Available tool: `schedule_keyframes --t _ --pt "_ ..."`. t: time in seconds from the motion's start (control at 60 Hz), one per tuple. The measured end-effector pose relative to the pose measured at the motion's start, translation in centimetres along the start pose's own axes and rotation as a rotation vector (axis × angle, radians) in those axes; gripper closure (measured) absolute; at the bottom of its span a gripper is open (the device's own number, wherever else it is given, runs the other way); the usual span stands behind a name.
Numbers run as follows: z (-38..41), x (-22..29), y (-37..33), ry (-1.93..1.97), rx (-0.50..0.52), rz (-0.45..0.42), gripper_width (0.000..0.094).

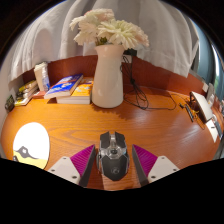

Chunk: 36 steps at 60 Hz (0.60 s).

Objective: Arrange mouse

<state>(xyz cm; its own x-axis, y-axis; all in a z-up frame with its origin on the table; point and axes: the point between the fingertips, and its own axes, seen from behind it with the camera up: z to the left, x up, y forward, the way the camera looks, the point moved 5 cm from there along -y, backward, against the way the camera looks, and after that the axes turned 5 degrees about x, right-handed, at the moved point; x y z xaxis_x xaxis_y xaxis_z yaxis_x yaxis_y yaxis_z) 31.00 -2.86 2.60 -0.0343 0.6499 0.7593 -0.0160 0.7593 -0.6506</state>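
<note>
Mouse (pixel 113 155) sits on the desk (pixel 150 125) right between your fingers, its long axis running near to far, in line with them. Your gripper (pixel 113 162) is open, the pads (pixel 83 160) flanking it; whether they touch it is hard to tell. Far beyond stands a vase (pixel 107 76), books (pixel 68 90) to its left, a pale mat (pixel 31 146) near left.

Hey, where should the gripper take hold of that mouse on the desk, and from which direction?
Grip the mouse across its two long flanks near the middle, coming straight forward from its rear end. It lies flat on the wooden desk lengthwise between the open fingers, so the gripper probably only needs to close; the narrow body fits that span.
</note>
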Motion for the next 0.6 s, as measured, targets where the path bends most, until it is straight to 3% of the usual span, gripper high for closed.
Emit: schedule_keyframes --t 0.083,0.167,0.317,0.5,0.6 --pt "0.2 0.2 1.0 0.026 0.037 0.002 0.0418" --pt "0.1 0.3 1.1 0.025 0.044 0.005 0.0439" --pt "0.0 0.5 1.1 0.058 0.041 0.026 0.0565" --pt "0.3 1.2 0.9 0.112 0.021 0.089 0.0587" --pt "0.7 4.4 -1.1 0.129 -0.031 0.036 0.0587"
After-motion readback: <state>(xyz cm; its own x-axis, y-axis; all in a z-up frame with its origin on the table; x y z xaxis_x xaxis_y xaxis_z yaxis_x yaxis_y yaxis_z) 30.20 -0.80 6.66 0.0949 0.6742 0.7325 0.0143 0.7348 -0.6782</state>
